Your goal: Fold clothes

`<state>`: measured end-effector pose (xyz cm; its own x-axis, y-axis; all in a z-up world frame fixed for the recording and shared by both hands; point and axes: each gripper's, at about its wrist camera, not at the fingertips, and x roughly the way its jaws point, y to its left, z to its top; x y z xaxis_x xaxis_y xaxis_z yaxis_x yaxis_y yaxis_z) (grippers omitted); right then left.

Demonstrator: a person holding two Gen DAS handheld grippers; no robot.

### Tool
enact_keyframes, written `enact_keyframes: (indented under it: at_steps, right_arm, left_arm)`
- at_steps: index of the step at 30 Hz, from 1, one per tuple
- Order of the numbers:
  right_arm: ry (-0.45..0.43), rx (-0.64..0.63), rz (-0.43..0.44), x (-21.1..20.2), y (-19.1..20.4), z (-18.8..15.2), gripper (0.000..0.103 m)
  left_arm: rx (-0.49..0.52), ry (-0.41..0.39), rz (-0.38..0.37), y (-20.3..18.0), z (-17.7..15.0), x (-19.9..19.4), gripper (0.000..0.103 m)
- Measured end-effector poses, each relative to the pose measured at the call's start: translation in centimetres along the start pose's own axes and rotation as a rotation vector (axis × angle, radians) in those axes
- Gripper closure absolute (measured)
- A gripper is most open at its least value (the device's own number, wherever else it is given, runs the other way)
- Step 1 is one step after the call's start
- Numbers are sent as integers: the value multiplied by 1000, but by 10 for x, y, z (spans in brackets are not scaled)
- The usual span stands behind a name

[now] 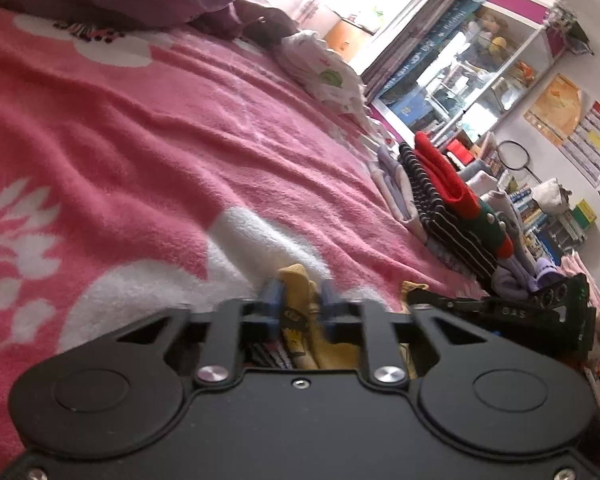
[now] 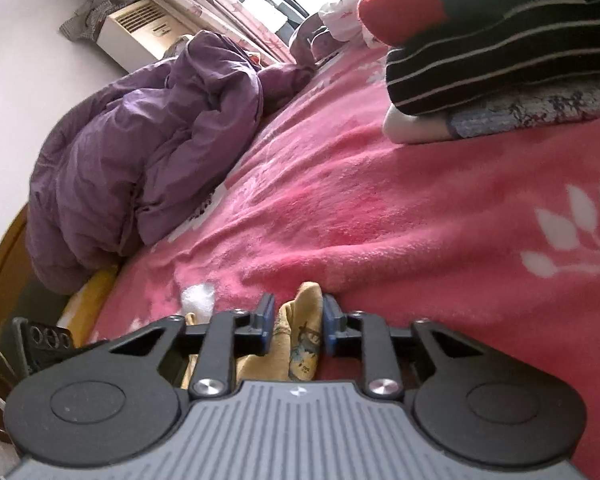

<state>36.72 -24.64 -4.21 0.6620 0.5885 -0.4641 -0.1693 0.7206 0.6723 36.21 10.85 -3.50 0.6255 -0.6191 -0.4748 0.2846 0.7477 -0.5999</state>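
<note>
Left wrist shows bookshelf (image 1: pixel 548 216); right wrist shows purple quilt (image 2: pixel 140 152).

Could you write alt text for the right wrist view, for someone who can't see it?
The right gripper pinches a small yellow printed garment over a pink fleece blanket. A crumpled purple quilted jacket lies left; folded striped clothes sit upper right.

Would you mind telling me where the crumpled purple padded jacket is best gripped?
Grip the crumpled purple padded jacket at a raised puffy fold near its bed-side edge, coming in low across the pink fleece blanket; the heap lies bunched, so its ridges offer pinchable fabric.
</note>
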Motion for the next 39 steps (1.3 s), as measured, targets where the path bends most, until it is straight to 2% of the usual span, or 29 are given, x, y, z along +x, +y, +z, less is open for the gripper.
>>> enact_keyframes:
  at_steps: [5,9,13,20,25,32,36,39]
  right_arm:
    - [-45,-38,6,-11,9,-2,92]
    - [-126,-117,14,-35,33,-5,92]
    - [-199,-166,56,-66,55,-13,92]
    - [-259,-227,108,-122,87,-39,92]
    - [-286,-237,108,-160,101,-79,92]
    - [-298,-217,98,-202,111,-137,92]
    - [-275,-232,82,-218,117,-169,92]
    - [-240,-266,54,-227,121,-196,92]
  left_arm:
    - [70,-36,-24,-13,1,-13,98]
    - [121,-92,-58,-30,1,-30,98]
    - [191,-158,-103,-51,-8,-55,98]
    - [261,-225,-103,-76,-50,-117,98]
    - [327,-275,-90,-97,-88,-160,98]
    - [354,-258,-50,-122,-144,-187,98]
    - [385,-232,-19,-130,-170,-202,98]
    - [425,-184,19,-131,-192,-208,98]
